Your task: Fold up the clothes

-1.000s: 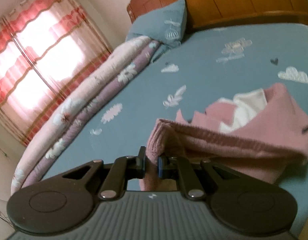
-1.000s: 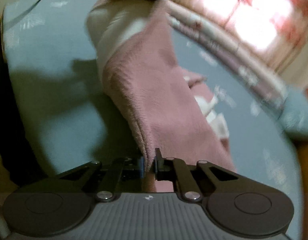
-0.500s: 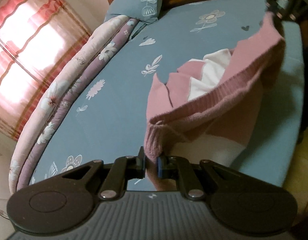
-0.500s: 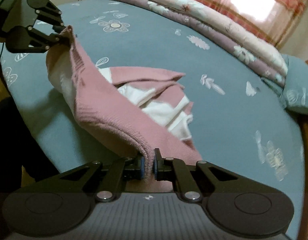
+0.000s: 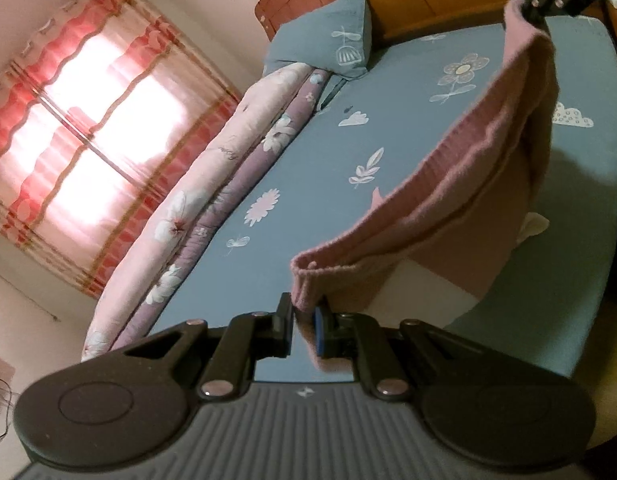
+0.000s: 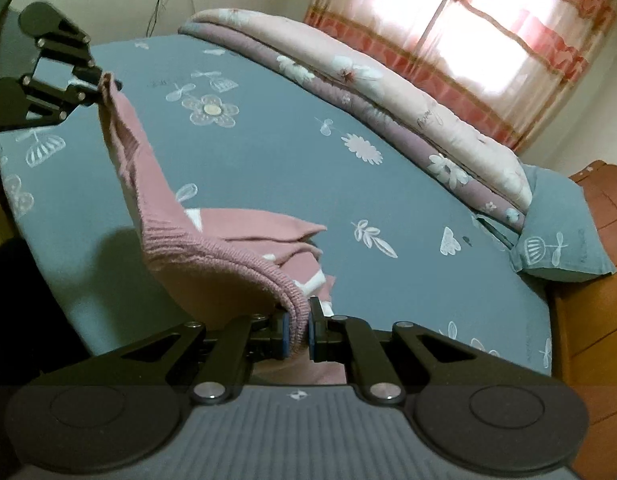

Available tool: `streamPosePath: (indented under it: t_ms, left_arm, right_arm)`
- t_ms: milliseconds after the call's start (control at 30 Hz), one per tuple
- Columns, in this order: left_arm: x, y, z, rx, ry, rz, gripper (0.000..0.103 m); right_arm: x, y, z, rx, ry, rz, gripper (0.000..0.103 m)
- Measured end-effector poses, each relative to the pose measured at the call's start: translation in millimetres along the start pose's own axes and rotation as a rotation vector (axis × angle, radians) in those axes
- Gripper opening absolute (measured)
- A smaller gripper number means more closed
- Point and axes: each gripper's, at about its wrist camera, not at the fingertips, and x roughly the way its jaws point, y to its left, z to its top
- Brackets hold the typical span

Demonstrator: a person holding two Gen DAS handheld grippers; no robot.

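Each tool, left tool (image 5: 302, 330) and right tool (image 6: 296, 332), pinches the pink sweater (image 6: 212, 248). Lift evenly, keeping its edge tight above the bed (image 6: 268, 168).

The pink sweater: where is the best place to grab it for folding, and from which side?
Grip the ribbed hem of the pink sweater at its two corners, coming from the bed's near edge. The left gripper and right gripper already pinch there, so the hem stretches between them and the rest hangs down.
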Motion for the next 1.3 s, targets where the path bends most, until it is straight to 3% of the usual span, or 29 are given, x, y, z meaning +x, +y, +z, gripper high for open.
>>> streamPosePath:
  t_ms: [67,100,167,267,300,533,567,667,733,833,900,1000,1100,1300]
  left_arm:
    - [-8,4,4,0.003,-0.003,0.022,0.006]
    - [-13,7,5,0.008,-0.01,0.041,0.0]
    - [-24,19,11,-0.022,-0.031,0.086,0.0]
    - [-40,39,17,-0.092,-0.088,0.046,0.0]
    - [-43,41,17,-0.099,-0.107,0.003,0.009]
    - [2,-10,-17,-0.067,-0.073,-0.181,0.011]
    - [10,-20,-25,-0.071,-0.076,-0.22,0.015]
    - [25,-51,-48,-0.116,-0.076,-0.276,0.05]
    - [25,-71,-62,-0.089,-0.127,-0.285,0.05]
    - [18,-96,-80,-0.075,-0.197,-0.251,0.055]
    - [12,-111,-91,-0.068,-0.23,-0.211,0.063]
    - [5,-136,-106,-0.045,-0.255,-0.147,0.065]
    - [8,-168,-116,0.04,-0.257,-0.078,0.065]
    - [33,-221,-120,0.161,-0.298,0.142,0.066]
  right_arm:
    - [-6,-5,6,0.01,0.0,-0.004,0.01]
    - [-9,-7,9,0.01,-0.004,-0.011,0.01]
    - [-17,-9,14,0.003,-0.023,-0.021,0.01]
    - [-23,-10,20,0.001,-0.045,-0.021,0.01]
    - [-22,-8,20,-0.007,-0.047,-0.024,0.01]
    - [-9,4,23,-0.038,-0.038,-0.016,0.01]
    - [-8,5,25,-0.038,-0.038,-0.019,0.01]
    - [-8,7,32,-0.031,-0.043,-0.019,0.01]
    - [-7,9,37,-0.03,-0.046,-0.024,0.01]
    - [-4,12,43,-0.037,-0.047,-0.022,0.01]
    - [-1,14,47,-0.04,-0.042,-0.024,0.01]
    - [4,13,51,-0.032,-0.037,-0.025,0.01]
    - [6,13,56,-0.019,-0.039,-0.019,0.01]
    - [5,9,63,0.008,-0.045,-0.018,0.01]
